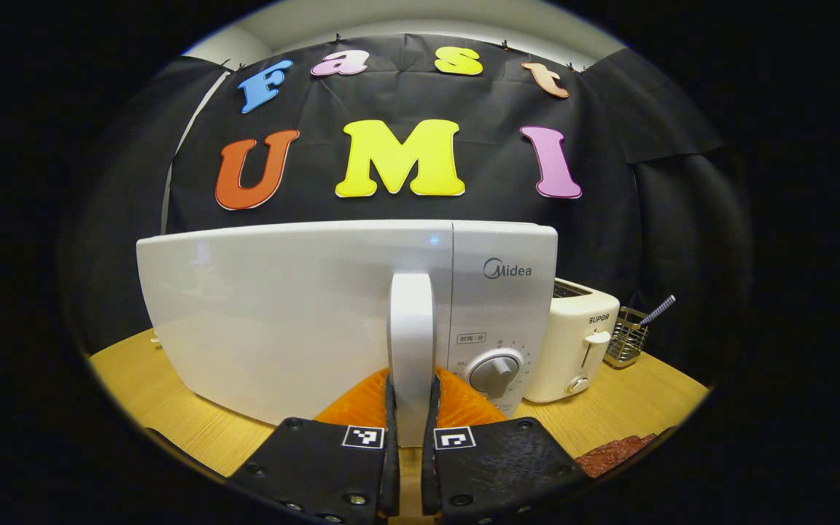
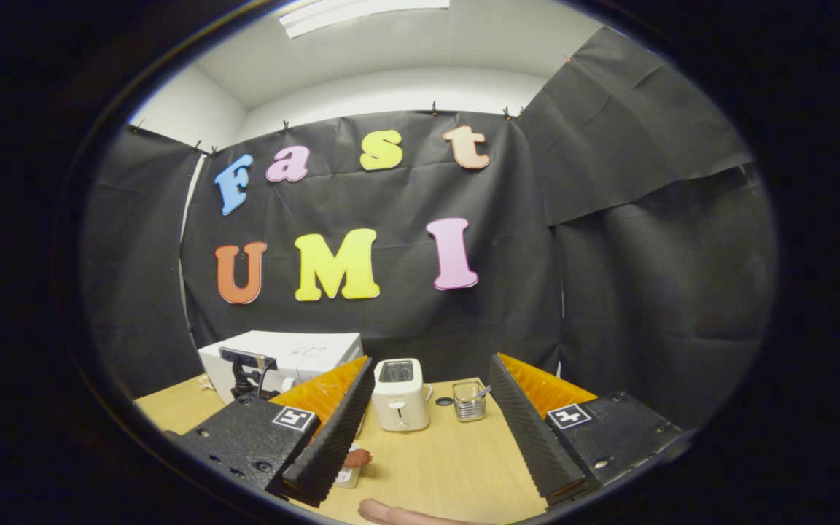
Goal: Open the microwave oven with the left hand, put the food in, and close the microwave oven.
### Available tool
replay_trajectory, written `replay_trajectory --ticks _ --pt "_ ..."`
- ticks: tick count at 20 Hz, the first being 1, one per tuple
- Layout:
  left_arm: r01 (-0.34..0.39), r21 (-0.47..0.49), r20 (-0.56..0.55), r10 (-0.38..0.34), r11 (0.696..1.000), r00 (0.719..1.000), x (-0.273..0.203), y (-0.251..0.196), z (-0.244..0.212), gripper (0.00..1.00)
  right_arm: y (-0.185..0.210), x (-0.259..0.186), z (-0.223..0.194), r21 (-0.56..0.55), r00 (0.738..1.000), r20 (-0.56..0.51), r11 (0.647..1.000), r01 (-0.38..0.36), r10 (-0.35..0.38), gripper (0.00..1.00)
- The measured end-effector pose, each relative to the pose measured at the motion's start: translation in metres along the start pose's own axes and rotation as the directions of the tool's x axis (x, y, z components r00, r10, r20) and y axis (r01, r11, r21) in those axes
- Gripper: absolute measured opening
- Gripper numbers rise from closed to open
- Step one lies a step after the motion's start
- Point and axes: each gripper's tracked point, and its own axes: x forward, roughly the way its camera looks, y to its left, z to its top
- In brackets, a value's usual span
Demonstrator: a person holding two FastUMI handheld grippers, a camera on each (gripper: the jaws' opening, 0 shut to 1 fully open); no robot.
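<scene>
Left gripper [image 1: 410, 426]: fingers closed on the white vertical door handle [image 1: 411, 343] of the microwave oven [image 1: 281, 313], one finger pressing each side of the handle's lower end.

Food [image 1: 613, 453]: reddish-brown piece at the near right edge of the worktop [image 1: 631, 401] in the left gripper view; in the right gripper view it lies on the worktop just beside the tip of the gripper's left-hand finger, on a small pale item whose kind cannot be told.

Right gripper [image 2: 427, 430]: fingers spread wide apart, nothing between them, raised above the worktop and held back from the appliances.

Fingertip [image 2: 391, 512]: of a person, at the near edge of the worktop in the right gripper view.

Microwave oven: white, door shut, standing on the left part of the wooden worktop; round control dial [image 1: 494, 372] on its right-hand panel, just beside the handle.

Toaster [image 1: 580, 339]: cream, just to the right of the microwave oven, lever and knob on its front.

Wire holder [image 1: 628, 337]: metal, right of the toaster toward the far right corner, a utensil handle sticking up from it.

Small dark disc [image 2: 444, 401]: on the worktop between toaster and wire holder in the right gripper view.
</scene>
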Motion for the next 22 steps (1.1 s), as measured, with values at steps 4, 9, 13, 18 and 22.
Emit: replay_trajectory --ticks 4,9,13,18,22 --pt "-0.003 -0.015 0.016 0.003 1.0 1.0 -0.023 0.001 -0.004 0.1 -0.005 -0.006 -0.002 0.002 1.0 -0.004 1.0 0.014 -0.014 1.0" --pt "0.051 -0.016 0.014 -0.051 0.999 0.999 -0.073 0.014 -0.008 0.1 0.0 -0.017 -0.008 0.024 1.0 -0.019 1.0 0.01 -0.009 0.9" --pt "0.053 -0.018 0.029 -0.053 0.998 0.998 -0.123 0.039 -0.015 0.11 0.007 -0.031 -0.011 0.018 1.0 -0.018 1.0 0.008 -0.008 1.0" --pt "0.018 -0.028 0.031 -0.018 0.999 0.999 -0.178 0.08 -0.023 0.14 0.022 -0.048 -0.018 0.022 1.0 -0.021 1.0 -0.013 0.013 0.9" --pt "-0.055 -0.041 0.036 0.057 0.998 0.998 -0.216 0.128 -0.028 0.14 0.037 -0.056 -0.024 0.019 0.999 -0.026 0.999 -0.039 0.04 1.0"
